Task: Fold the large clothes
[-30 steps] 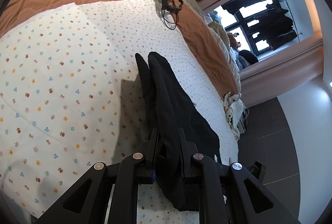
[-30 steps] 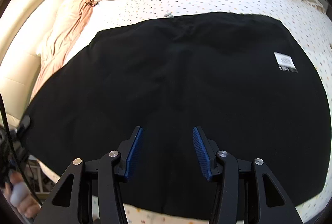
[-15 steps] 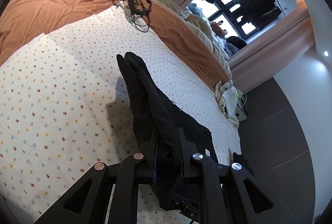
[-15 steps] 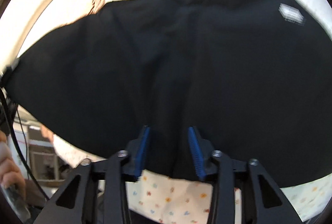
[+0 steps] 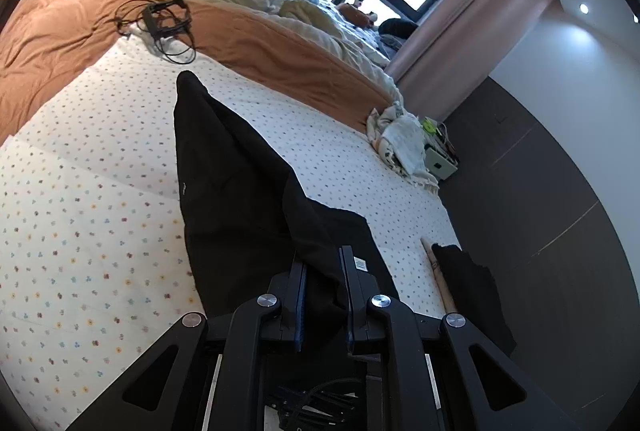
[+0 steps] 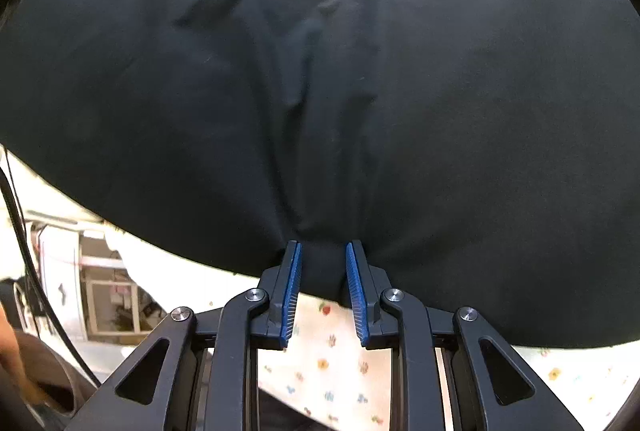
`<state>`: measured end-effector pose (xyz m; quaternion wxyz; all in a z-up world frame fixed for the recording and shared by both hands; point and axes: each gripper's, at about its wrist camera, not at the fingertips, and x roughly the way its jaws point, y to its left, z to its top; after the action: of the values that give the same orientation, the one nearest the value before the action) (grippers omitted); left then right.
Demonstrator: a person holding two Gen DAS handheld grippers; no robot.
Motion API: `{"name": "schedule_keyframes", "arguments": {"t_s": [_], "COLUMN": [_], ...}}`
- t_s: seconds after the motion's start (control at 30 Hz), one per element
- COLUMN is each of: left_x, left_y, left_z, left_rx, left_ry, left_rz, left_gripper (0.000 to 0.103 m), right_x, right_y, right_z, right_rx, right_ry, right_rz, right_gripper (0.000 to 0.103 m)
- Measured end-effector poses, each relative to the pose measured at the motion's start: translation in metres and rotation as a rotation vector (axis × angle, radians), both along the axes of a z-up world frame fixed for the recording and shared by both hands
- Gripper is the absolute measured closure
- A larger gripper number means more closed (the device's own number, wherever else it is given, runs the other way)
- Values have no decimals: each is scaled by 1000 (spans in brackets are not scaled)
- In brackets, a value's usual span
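Two tongs grip one black garment [image 6: 360, 79] on our floral sheet [image 5: 80, 223]. Our left gripper [image 5: 323, 263] pinches a raised fold, cloth trailing toward eleven o'clock. Our right gripper [image 6: 323, 251], jaws just closing, bunches its near hem at six o'clock, pads pressing the cloth.

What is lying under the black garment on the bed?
Under the black garment lies the flower-printed sheet, showing along its near edge. Whatever else lies beneath is covered by the cloth.

One black garment [image 5: 236, 191], two claws, one tangle of cables [image 5: 164, 19]
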<state>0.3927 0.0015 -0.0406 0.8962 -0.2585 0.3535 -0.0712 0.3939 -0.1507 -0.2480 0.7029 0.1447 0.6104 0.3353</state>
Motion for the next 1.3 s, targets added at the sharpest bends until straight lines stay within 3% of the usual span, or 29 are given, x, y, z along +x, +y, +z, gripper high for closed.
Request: {"name": "schedule_keyframes", "arguments": {"t_s": [0.13,0.4,0.67,0.83,1.0,1.07,1.13,1.2,1.3], "left_x": [16,42,66,63,56,56,55,52,43], "left_y": [-31,-104,-195,-233,-241,-239,-237,-229,-206], "left_z": [5,-13,-77,-112,-121,-122,-123,-116,-102], "left_rx": [36,61,63,101,76,47,19,21,50], "left_ry": [10,53,179,258,302,340,370,360,322], "left_rz": [-52,-178,-327,-370,-377,-377,-376,-361,-315], "left_gripper": [89,89,91,91,87,66,54,54,54], "right_x": [-2,-16,-49,-64,-58,-52,-59,-54,-48], "right_y": [-42,-179,-287,-319,-324,-320,-321,-314,-304], "right_z": [4,5,-12,-11,-2,3,11,17,23], "right_rx": [102,168,190,194,205,207,211,211,205], "right_ry": [5,-29,-15,-22,-35,-50,-83,-126,-137], "right_rz": [-61,-343,-579,-647,-660,-653,-655,-647,-620], "right_gripper": [79,79,78,78,78,70,41,32,29]}}
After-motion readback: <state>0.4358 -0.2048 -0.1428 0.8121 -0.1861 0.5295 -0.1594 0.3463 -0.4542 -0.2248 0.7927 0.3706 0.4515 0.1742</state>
